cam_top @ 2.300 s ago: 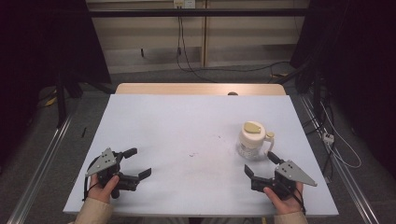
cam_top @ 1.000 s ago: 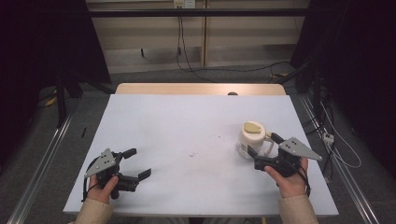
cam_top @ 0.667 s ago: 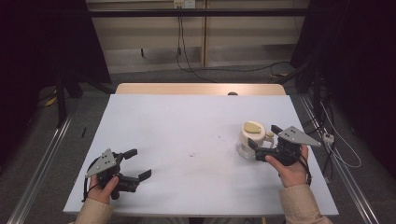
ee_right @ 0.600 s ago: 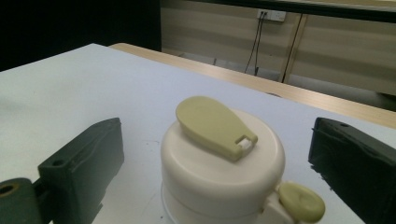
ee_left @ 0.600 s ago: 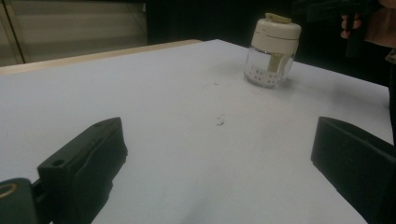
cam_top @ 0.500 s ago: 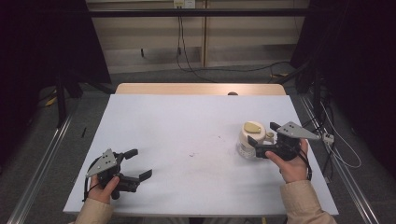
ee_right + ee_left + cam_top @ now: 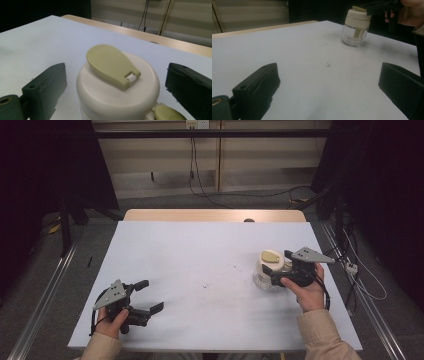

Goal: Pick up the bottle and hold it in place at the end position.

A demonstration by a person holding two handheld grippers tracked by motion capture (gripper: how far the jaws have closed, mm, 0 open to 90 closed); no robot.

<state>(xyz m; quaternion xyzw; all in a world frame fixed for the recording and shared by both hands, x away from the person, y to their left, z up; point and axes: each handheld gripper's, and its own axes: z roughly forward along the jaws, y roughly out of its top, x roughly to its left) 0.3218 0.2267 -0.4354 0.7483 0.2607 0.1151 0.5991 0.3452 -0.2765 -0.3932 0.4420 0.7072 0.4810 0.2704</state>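
Here a small jar (image 7: 270, 270) stands upright on the right side of the white table (image 7: 200, 270). It has a clear glass bottom, a cream lid (image 7: 117, 85) and a pale green flap (image 7: 112, 62) on top. The right gripper (image 7: 280, 268) is at the jar, with its black jaws spread wide, one on each side of the lid and not squeezing it. The left gripper (image 7: 147, 296) rests low near the front left of the table, well apart from the jar. Its jaws are spread wide too, with bare table between them.
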